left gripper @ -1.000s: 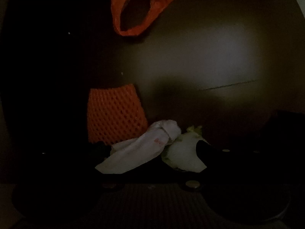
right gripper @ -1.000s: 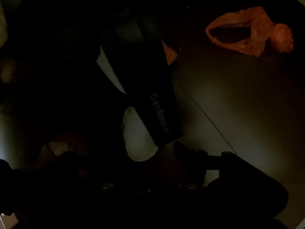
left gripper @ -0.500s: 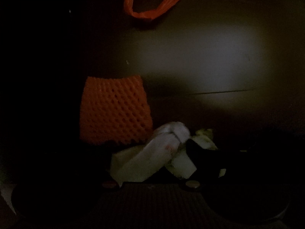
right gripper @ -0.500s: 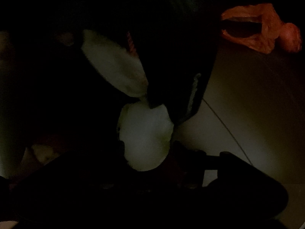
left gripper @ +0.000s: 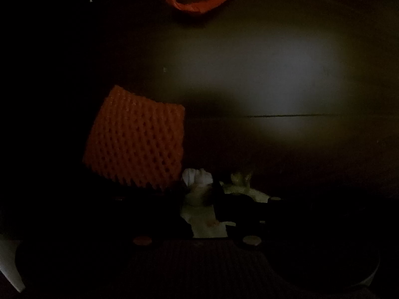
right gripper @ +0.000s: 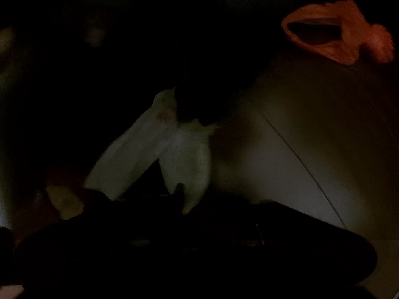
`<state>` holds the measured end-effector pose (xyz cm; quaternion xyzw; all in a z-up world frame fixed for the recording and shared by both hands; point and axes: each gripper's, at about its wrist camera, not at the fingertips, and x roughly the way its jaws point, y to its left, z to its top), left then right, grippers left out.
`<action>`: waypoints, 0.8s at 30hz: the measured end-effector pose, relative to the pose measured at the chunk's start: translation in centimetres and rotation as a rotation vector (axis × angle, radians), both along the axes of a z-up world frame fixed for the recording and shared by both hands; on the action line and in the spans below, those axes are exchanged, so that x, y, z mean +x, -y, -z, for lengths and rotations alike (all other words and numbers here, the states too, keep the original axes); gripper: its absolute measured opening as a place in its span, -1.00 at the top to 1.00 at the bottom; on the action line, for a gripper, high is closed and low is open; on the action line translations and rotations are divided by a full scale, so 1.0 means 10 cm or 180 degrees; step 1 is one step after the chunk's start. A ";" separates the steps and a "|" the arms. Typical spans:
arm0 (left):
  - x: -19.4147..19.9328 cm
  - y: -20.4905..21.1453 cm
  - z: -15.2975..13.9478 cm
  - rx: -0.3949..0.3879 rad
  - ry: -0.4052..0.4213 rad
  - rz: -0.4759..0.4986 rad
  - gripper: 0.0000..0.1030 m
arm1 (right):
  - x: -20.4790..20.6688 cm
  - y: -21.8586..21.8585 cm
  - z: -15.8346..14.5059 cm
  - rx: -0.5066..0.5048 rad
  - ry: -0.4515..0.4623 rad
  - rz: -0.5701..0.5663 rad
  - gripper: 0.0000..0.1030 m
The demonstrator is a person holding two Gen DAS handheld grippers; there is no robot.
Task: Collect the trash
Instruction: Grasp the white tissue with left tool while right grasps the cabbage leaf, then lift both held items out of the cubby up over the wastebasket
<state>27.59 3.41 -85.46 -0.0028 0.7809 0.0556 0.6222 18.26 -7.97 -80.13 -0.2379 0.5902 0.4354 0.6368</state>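
Closer now, the wrapper (left gripper: pixel 199 206) is sitting deep between the left gripper (left gripper: pixel 199 214) fingers, apparently pinched, though darkness is blurring the edges. Orange net (left gripper: pixel 136 144) is lying just ahead-left. Orange bag (left gripper: pixel 199 2) is waiting far ahead across open table (left gripper: pixel 286 79). Right gripper (right gripper: pixel 189 199) grip: cannot tell.

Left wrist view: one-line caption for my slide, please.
Dim view: white crumpled wrapper by the left tongs, orange foam fruit net on the dark table, orange plastic bag beyond.
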 end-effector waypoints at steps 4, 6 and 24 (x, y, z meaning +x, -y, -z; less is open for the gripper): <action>0.04 -0.09 -0.10 -0.0028 0.0085 -0.0134 0.57 | 0.12 0.18 -0.13 -0.0010 0.0082 0.0103 0.90; 0.07 -0.11 -0.17 -0.0060 0.0143 -0.0197 0.58 | 0.20 0.28 -0.21 -0.0017 0.0132 0.0157 0.90; 0.36 0.25 -1.26 -0.0093 0.1024 -0.0222 0.58 | 1.00 0.96 -1.73 0.0386 0.1014 0.1182 0.90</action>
